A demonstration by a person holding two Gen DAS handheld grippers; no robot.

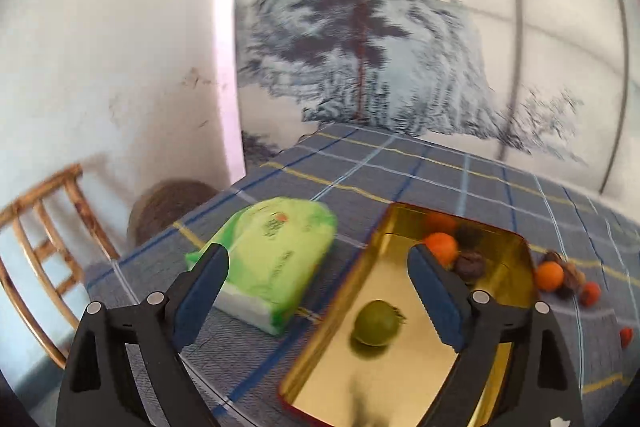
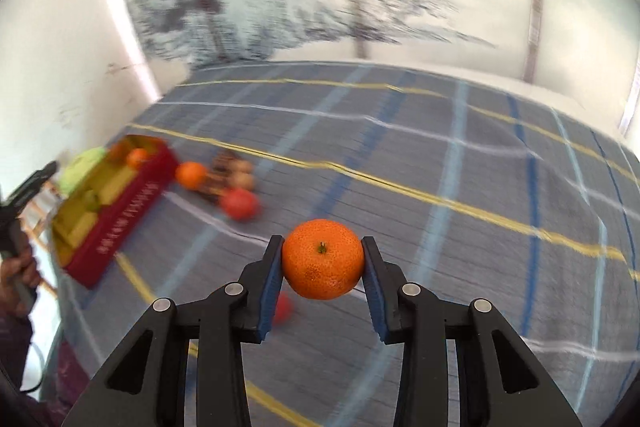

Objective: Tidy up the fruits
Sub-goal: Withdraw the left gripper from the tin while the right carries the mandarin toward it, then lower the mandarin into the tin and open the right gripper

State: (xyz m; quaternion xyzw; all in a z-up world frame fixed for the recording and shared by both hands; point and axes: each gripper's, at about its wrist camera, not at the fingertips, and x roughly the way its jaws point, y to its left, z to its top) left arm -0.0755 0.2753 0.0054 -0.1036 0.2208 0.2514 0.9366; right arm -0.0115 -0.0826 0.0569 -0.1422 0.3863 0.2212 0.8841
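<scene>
Nearest our right wrist camera, our right gripper [image 2: 323, 261] is clamped on an orange mandarin [image 2: 323, 259], both blue pads pressed to its sides and its stem facing us, above the blue plaid tablecloth [image 2: 440, 155]. Just under the left pad, at about seven o'clock from the mandarin, part of a small red fruit [image 2: 282, 309] shows on the cloth.

Toward ten o'clock in that view sits the red tin [image 2: 124, 215] with its gold inside, and beside its far corner lies a blurred cluster: an orange fruit [image 2: 191, 175], a red fruit [image 2: 239, 203] and some brownish pieces we cannot identify. At the nine o'clock edge a hand [image 2: 18, 269] holds the other gripper's handle.

In the left wrist view, our left gripper [image 1: 320, 297] stands wide apart with nothing between its pads, over the tin's [image 1: 360, 307] near left edge. A green fruit [image 1: 377, 323] lies alone on the gold floor; at one o'clock from it, in the far corner, are an orange fruit [image 1: 441, 247] and dark round ones [image 1: 470, 265]. A green tissue pack [image 1: 276, 259] lies beside the tin at nine o'clock.
</scene>
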